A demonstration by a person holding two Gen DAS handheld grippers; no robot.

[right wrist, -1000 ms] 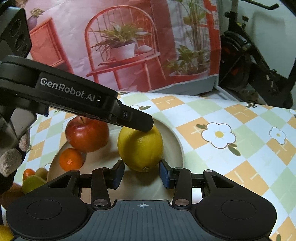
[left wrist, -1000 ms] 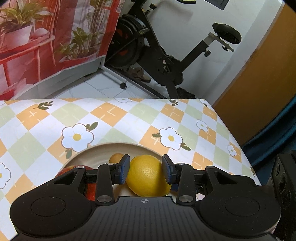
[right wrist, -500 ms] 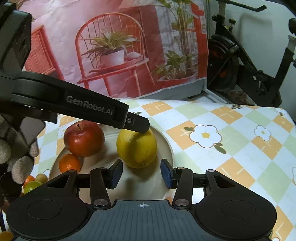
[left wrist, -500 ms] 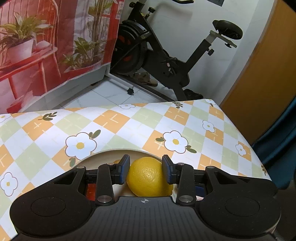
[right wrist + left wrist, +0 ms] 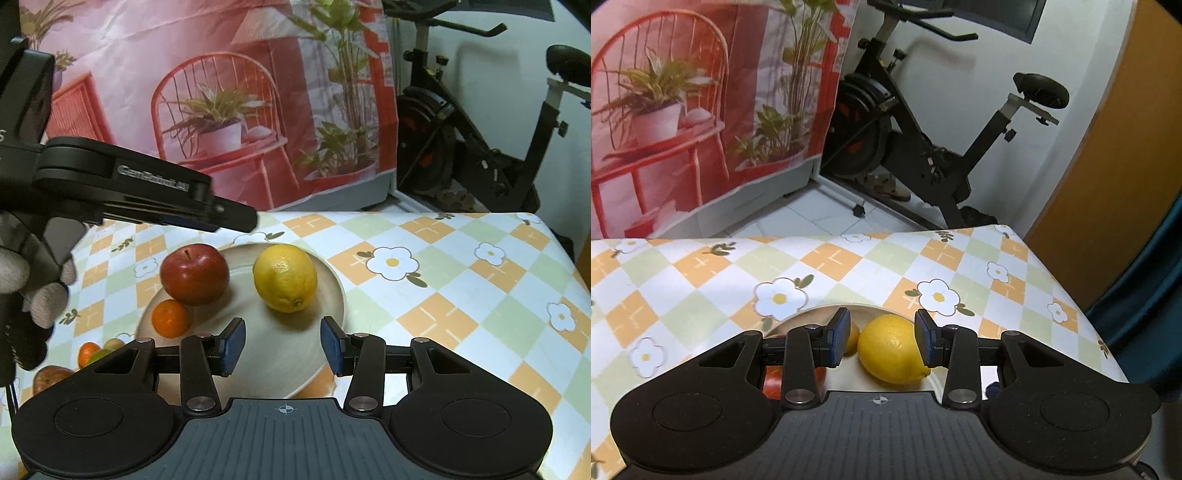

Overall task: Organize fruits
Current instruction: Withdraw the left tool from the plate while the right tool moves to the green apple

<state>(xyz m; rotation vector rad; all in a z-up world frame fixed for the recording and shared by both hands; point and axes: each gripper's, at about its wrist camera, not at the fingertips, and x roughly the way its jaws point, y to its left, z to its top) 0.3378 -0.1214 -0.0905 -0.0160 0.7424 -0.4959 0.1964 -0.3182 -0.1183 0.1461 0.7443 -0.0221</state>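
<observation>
Both hand-held grippers, left and right, hover open, empty, above the plate holding lemon, apple, and orange.

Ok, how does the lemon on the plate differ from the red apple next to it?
The lemon is yellow with a dimpled skin; the red apple is dark red, smooth and shiny. The lemon is oval with a small nub at one end, while the apple is rounder with a stem poking up. The lemon sits alone on the plate's right side; the apple touches a small orange on the left. Both rest on the same pale plate and look similar in size.
</observation>
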